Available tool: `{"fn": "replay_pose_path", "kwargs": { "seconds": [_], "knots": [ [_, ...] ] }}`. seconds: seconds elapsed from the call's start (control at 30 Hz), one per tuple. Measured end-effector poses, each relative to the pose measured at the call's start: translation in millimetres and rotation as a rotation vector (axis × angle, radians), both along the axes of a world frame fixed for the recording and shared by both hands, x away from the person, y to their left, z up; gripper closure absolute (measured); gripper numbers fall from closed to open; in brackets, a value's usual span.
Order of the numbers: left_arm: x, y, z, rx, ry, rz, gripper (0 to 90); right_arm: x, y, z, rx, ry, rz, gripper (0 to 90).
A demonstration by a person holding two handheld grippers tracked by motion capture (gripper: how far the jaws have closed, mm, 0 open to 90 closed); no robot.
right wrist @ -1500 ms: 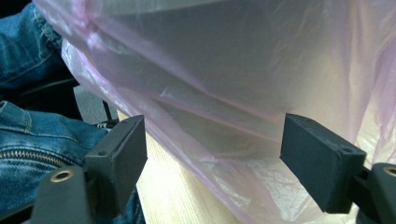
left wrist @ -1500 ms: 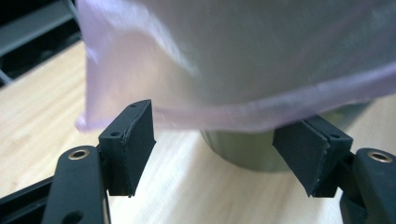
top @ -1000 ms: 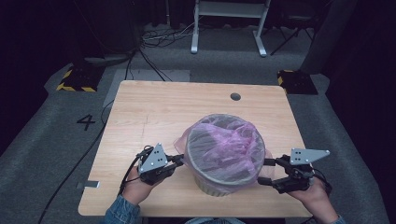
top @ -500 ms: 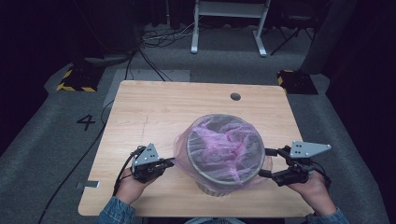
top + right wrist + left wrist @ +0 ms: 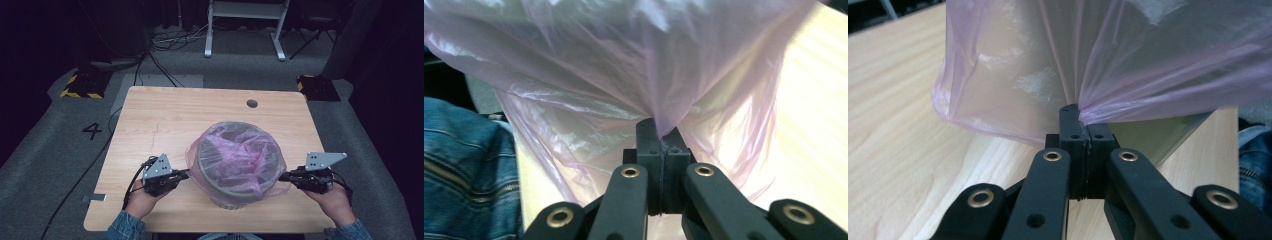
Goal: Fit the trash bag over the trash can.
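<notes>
The thin, translucent pink plastic bag (image 5: 239,155) is pinched at both sides: the left claw (image 5: 186,173) has its two black jaws pressed together on a gathered fold of the film at the bag's left edge, and in the left gripper view (image 5: 1079,112) the plastic fans up and away from that closed tip in taut pleats. The right claw (image 5: 283,176) has just been closing, and its jaws now meet on a pleat of the same film at the bag's right edge; the right gripper view (image 5: 658,131) shows the plastic drawn into a point between them. Both claws lie roughly level, pointing inward at each other from opposite sides. The bag lines a round grey plastic bin (image 5: 226,199), its mouth folded out over the rim and hanging a little way down the wall. The bin stands upright on the near half of the light wooden tabletop (image 5: 165,120), between the two hands. A blue denim sleeve (image 5: 122,227) covers the left forearm at the tabletop's near edge.
</notes>
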State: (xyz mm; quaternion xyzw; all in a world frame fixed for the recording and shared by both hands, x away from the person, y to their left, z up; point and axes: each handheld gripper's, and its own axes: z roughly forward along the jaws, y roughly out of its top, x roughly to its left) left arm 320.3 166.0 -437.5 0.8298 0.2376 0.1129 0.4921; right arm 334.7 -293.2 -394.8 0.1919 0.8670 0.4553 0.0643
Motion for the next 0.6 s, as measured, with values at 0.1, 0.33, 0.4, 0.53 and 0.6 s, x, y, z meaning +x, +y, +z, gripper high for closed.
{"fn": "replay_pose_path", "kwargs": {
  "seconds": [0.1, 0.33, 0.4, 0.53, 0.6],
  "knots": [
    [3.3, -0.2, -10.4, 0.035, 0.036, 0.013, 89.6, 7.0, -8.5, -13.6, -0.012, 0.068, -0.039, 90.0],
    [6.3, 3.2, -32.3, 0.146, 0.123, 0.036, 89.6, 14.9, -15.8, -51.8, -0.118, 0.209, -0.109, 90.0],
    [5.5, 6.0, -37.6, 0.143, 0.152, 0.038, 89.6, 15.0, -17.8, -59.9, -0.131, 0.237, -0.114, 90.0],
    [0.2, 11.3, -34.9, 0.093, 0.157, 0.014, 85.7, 10.3, -20.6, -63.6, -0.121, 0.264, -0.106, 81.6],
    [-3.9, 16.4, -27.5, 0.008, 0.154, 0.002, 58.6, 5.8, -21.7, -58.0, -0.067, 0.235, -0.072, 57.5]
  ]
}}
